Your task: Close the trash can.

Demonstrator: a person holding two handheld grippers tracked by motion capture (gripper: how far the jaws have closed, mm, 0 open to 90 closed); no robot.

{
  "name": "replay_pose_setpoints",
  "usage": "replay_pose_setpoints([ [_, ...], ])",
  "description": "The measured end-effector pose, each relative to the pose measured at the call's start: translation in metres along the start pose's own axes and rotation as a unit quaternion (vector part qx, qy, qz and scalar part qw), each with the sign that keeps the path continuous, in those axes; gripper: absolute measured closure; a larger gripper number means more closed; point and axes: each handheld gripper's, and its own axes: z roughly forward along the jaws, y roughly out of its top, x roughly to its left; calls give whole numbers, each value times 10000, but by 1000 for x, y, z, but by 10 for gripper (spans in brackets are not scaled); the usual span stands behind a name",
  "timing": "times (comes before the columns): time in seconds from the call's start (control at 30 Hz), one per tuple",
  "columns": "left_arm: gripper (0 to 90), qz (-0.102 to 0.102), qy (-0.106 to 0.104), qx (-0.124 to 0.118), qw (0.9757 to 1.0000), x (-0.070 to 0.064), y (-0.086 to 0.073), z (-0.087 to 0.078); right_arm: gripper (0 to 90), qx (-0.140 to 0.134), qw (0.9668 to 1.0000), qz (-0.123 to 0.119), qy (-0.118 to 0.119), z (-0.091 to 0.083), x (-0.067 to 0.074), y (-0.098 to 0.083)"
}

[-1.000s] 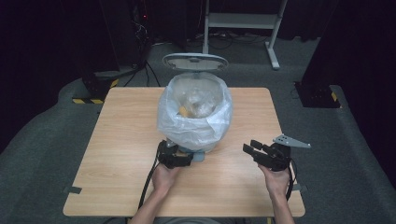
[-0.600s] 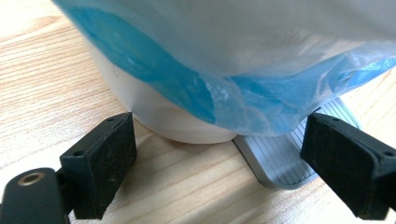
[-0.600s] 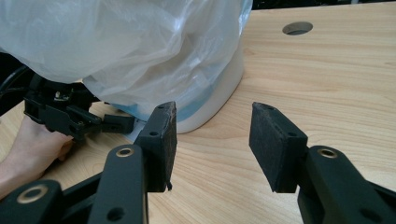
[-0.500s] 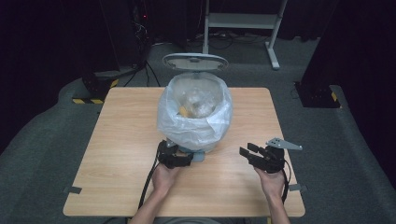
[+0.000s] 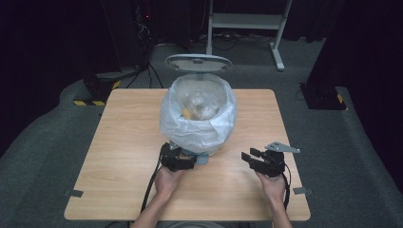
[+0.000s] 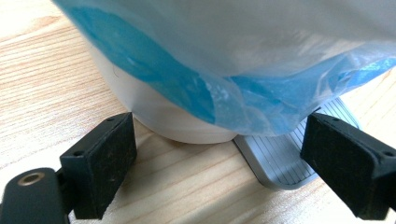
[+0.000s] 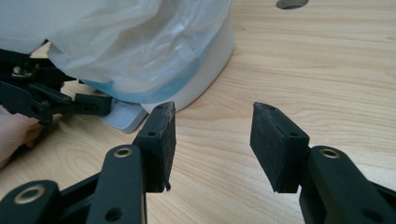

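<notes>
A white pedal bin (image 5: pixel 199 142) lined with a clear, bluish plastic bag (image 5: pixel 197 118) stands mid-table with its lid (image 5: pixel 198 62) raised behind it. Scraps lie inside the bag. My left gripper (image 5: pixel 183 157) sits at the bin's near base, open; in the left gripper view its jaws (image 6: pixel 219 140) stand wide on either side of the bin base (image 6: pixel 154 112) and the grey ribbed pedal (image 6: pixel 280 158), with the bag (image 6: pixel 233 56) hanging above. My right gripper (image 5: pixel 249 154) rests low over the table right of the bin, open (image 7: pixel 212 126) with only wood between its fingers.
The wooden table (image 5: pixel 123 142) has bare room to the left and right of the bin. The right gripper view shows the bin wall (image 7: pixel 210 60), the pedal (image 7: pixel 123 116) and the left gripper's finger (image 7: pixel 88 105) beside it. Dark floor, cables and a desk frame (image 5: pixel 247 21) lie beyond.
My right gripper has come down and a little leftward toward the bin. The left gripper and the bin have stayed put.
</notes>
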Motion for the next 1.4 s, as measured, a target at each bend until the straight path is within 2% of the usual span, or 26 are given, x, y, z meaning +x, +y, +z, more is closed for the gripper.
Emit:
replay_pose_setpoints([
  [0.17,105,4,0,4,10000,0,0,0,499,81,9999,12,-72,5,-2,-3],
  [0.53,105,4,-2,5,10000,0,0,0,480,306,9988,-132,-362,17,-3,-9],
  [0.73,105,1,-3,2,10000,0,0,0,476,479,9969,-279,-554,25,-2,-13],
  [1.4,105,5,-4,5,10000,0,0,0,467,843,9910,-425,-947,39,-6,-22],
])
